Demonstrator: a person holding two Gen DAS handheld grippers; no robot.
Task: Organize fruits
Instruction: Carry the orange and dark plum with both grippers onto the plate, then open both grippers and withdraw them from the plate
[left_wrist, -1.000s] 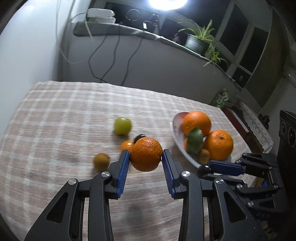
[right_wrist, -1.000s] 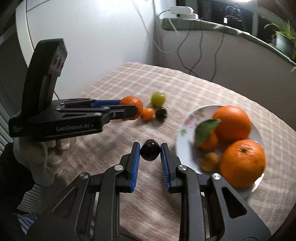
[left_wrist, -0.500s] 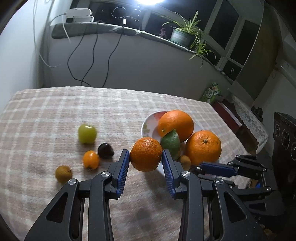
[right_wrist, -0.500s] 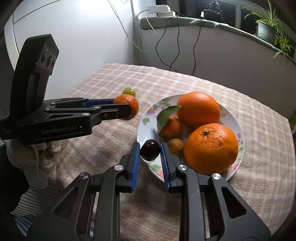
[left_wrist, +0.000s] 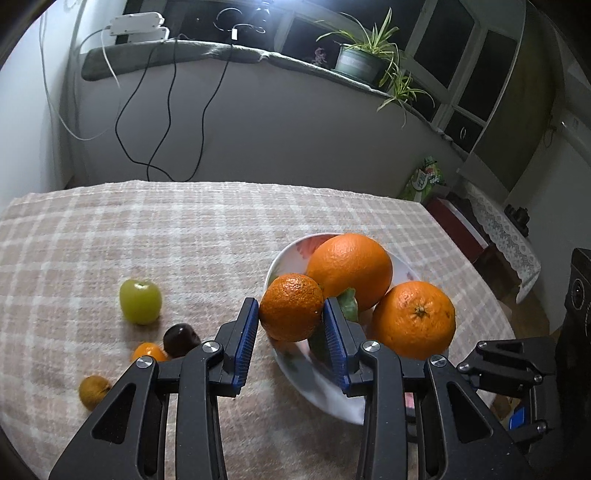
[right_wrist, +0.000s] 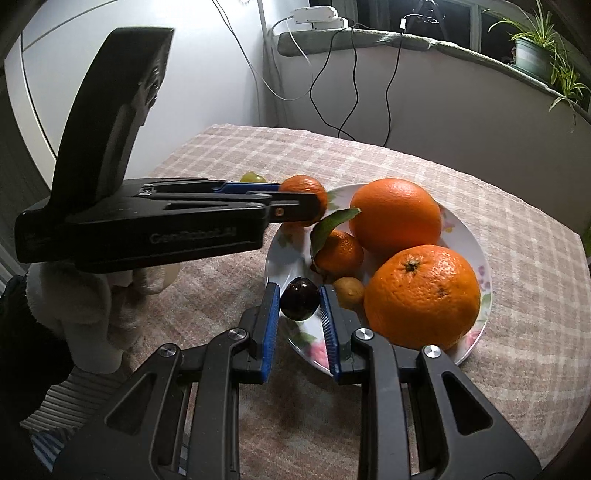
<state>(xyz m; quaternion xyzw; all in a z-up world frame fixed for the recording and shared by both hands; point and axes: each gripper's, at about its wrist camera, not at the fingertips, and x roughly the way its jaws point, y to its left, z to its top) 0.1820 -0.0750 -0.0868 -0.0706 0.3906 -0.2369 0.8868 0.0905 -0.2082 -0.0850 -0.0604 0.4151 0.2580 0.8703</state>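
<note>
My left gripper (left_wrist: 291, 325) is shut on a mandarin (left_wrist: 291, 312) and holds it over the near left rim of the white floral plate (left_wrist: 325, 395). The plate holds two big oranges (left_wrist: 349, 269) (left_wrist: 413, 319) and a green leaf. My right gripper (right_wrist: 300, 306) is shut on a dark plum (right_wrist: 299, 298) above the plate's near rim (right_wrist: 310, 347). In the right wrist view the plate also holds a leafy mandarin (right_wrist: 338, 253) and a small yellow fruit (right_wrist: 349, 291). The left gripper (right_wrist: 295, 203) shows there with its mandarin (right_wrist: 306, 186).
On the checked tablecloth (left_wrist: 184, 240) left of the plate lie a green fruit (left_wrist: 140, 301), a dark plum (left_wrist: 181, 339), a small orange fruit (left_wrist: 147, 351) and a brownish fruit (left_wrist: 93, 391). Wall, cables and a plant ledge stand behind the table.
Both grippers have moved toward the plate with their fruit. The left mandarin is now over the plate's left rim and the right plum over its near rim.
</note>
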